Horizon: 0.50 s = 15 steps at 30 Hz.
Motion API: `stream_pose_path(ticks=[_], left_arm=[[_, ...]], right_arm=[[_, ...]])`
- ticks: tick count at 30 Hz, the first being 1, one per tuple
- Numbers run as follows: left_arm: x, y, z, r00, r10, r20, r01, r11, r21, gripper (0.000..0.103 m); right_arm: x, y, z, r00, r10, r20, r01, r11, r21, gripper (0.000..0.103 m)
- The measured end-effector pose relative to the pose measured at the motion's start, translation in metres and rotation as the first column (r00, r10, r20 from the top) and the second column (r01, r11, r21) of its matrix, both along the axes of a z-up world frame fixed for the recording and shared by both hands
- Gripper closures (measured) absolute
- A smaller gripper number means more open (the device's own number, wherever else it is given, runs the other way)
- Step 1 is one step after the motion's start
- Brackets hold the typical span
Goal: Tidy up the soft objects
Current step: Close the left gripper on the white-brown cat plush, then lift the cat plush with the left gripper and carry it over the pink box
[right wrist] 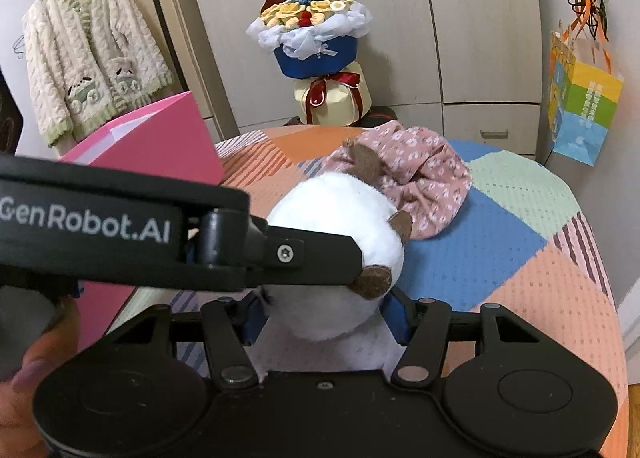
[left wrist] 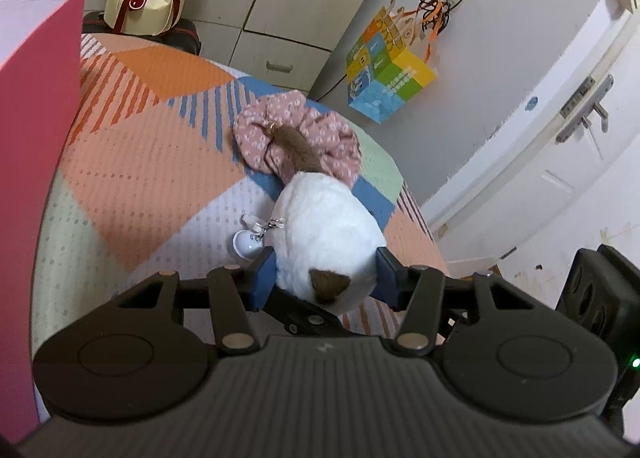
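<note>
A white plush toy (left wrist: 324, 226) with brown ears and a brown tail lies on the patchwork bedspread (left wrist: 140, 162). My left gripper (left wrist: 326, 278) is shut on it, its blue pads pressing both flanks. A small white tag (left wrist: 245, 244) hangs from the toy on a clip. In the right wrist view the same plush toy (right wrist: 336, 214) sits between the blue pads of my right gripper (right wrist: 326, 318), which also press on it. One finger of the left gripper (right wrist: 312, 254) reaches across from the left onto the toy. A pink floral cloth (left wrist: 320, 130) lies bunched just behind the plush.
A tall pink box (right wrist: 160, 142) stands at the bed's left side. A boxed bouquet (right wrist: 316, 58) sits beyond the bed before the wardrobe. A colourful paper bag (right wrist: 580, 106) hangs on the right wall and a fluffy cardigan (right wrist: 88, 54) at the left. A hand (right wrist: 36, 370) holds the left gripper.
</note>
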<state>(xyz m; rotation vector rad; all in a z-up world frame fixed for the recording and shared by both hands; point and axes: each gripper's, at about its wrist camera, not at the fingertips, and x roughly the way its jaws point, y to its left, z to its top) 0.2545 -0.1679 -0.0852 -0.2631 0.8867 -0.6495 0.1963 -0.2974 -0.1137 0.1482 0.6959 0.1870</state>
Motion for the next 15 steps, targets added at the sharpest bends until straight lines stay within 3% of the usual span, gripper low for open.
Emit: stream_pose_path(ticks=[15], left_arm=[[-0.064,0.027,0.006,0.998,-0.057,-0.007,0.057,0.998,0.008,0.051]], right_arm=[[-0.072,0.029,0.009,0.999,0.013,0.049,-0.01,0.998,-0.064,0.039]])
